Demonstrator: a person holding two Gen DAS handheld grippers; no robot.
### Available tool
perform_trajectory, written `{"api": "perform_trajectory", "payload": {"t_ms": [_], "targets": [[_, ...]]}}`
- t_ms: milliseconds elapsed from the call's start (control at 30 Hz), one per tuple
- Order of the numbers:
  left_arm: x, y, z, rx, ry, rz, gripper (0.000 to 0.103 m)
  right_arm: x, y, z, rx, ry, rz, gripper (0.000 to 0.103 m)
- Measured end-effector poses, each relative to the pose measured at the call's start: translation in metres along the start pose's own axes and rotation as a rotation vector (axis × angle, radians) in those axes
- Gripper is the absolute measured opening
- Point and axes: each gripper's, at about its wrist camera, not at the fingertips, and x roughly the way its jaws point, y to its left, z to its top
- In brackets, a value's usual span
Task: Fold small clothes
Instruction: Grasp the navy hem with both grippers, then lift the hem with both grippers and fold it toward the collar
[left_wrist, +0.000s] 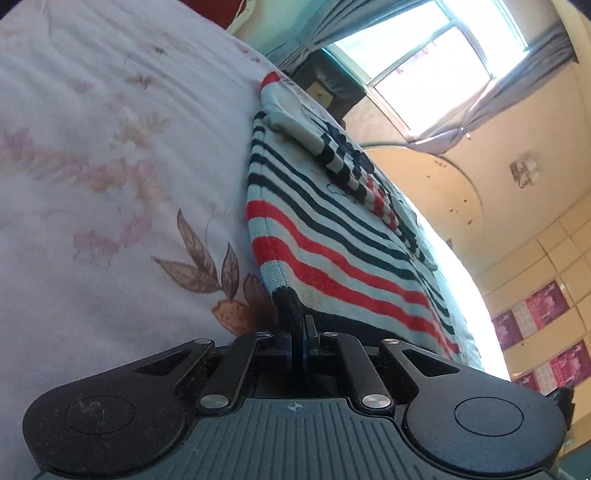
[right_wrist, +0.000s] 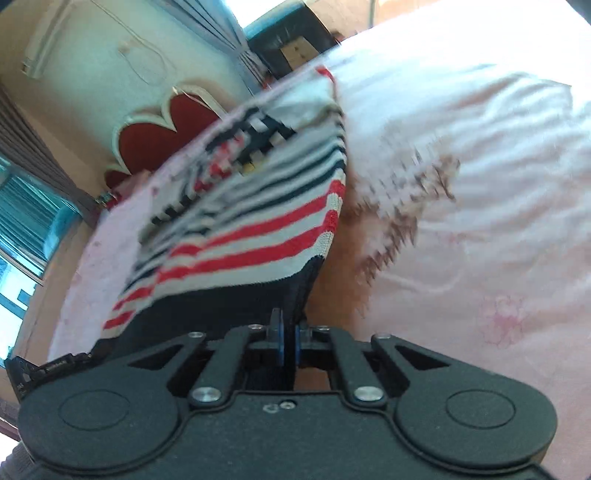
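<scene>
A small knitted sweater (left_wrist: 332, 229) with red, navy and pale stripes lies flat on a floral bedsheet (left_wrist: 110, 166). Its sleeve is folded across the body. My left gripper (left_wrist: 298, 332) is shut on the dark navy hem at the sweater's near left corner. In the right wrist view the same sweater (right_wrist: 258, 221) stretches away from me, and my right gripper (right_wrist: 290, 328) is shut on the dark hem at its near right corner. The right wrist view is blurred by motion.
The bedsheet (right_wrist: 480, 221) spreads to both sides of the sweater. A red headboard (right_wrist: 159, 129) stands at the far end of the bed. A window with grey curtains (left_wrist: 424, 66) and a dark cabinet (left_wrist: 332, 81) lie beyond the bed.
</scene>
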Motion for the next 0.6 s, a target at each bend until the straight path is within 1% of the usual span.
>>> {"api": "perform_trajectory", "payload": {"t_ms": [33, 100, 133, 200, 333, 433, 500, 600], "targets": [[-0.001, 0.002, -0.001, -0.024, -0.013, -0.011, 0.005, 0.006, -0.003, -0.001, 0.014, 0.016, -0.012, 0.006], [0.000, 0.003, -0.003, -0.060, -0.028, -0.026, 0.005, 0.003, -0.004, -0.001, 0.071, -0.015, 0.052, 0.006], [0.002, 0.003, -0.005, -0.070, -0.032, -0.032, 0.005, 0.001, -0.003, 0.000, 0.079, -0.030, 0.068, 0.006], [0.002, 0.007, -0.006, -0.109, -0.049, -0.057, 0.005, 0.002, -0.001, 0.003, 0.074, -0.035, 0.073, 0.006], [-0.007, 0.003, -0.001, -0.175, -0.123, -0.135, 0.005, -0.006, 0.001, 0.014, 0.088, -0.085, 0.112, 0.006], [-0.006, -0.011, 0.014, -0.180, -0.168, -0.166, 0.005, -0.012, 0.009, 0.032, 0.079, -0.136, 0.145, 0.006], [0.001, -0.019, 0.032, -0.192, -0.195, -0.193, 0.005, -0.014, 0.012, 0.046, 0.076, -0.166, 0.162, 0.006], [0.019, -0.034, 0.064, -0.200, -0.221, -0.213, 0.005, -0.009, 0.018, 0.075, 0.082, -0.196, 0.177, 0.006]]}}
